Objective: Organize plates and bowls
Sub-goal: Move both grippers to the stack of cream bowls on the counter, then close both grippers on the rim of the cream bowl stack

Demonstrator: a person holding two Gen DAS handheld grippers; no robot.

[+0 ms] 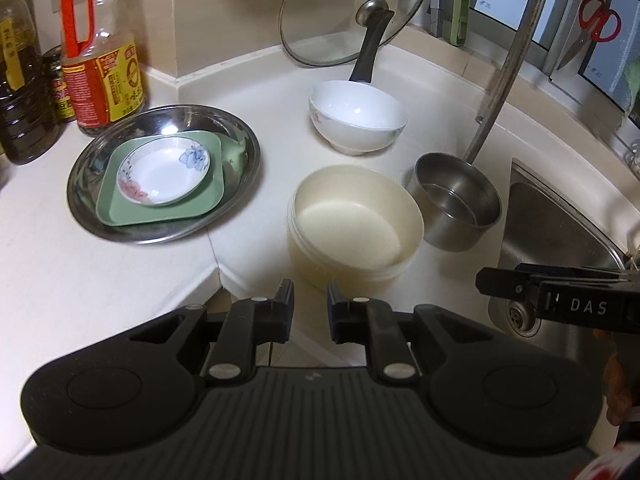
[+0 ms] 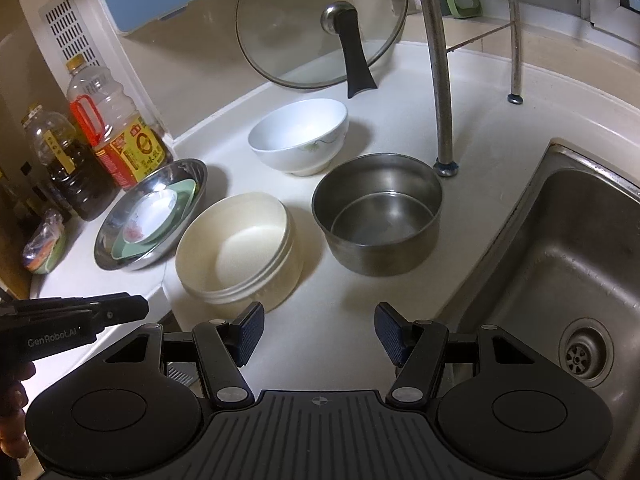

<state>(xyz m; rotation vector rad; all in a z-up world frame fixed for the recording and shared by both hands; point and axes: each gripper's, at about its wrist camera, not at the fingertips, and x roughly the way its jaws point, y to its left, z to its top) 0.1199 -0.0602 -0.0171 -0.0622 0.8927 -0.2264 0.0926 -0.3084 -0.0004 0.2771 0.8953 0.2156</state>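
Steel shines at the left of the left wrist view, where a wide metal plate holds a green square plate, and on that a small flowered saucer. A cream bowl sits at centre, a white bowl above it, and a steel pot to the right, beside the sink. Along the bottom edge the left gripper has a narrow gap between its jaws, with nothing in it.

Seen from the right wrist, the cream bowl lies at centre left, the steel pot to its right and the white bowl above both. The stacked plates sit at the left, below the oil bottles. A glass lid leans at the top. At the bottom, the right gripper stands wide and empty over bare counter.
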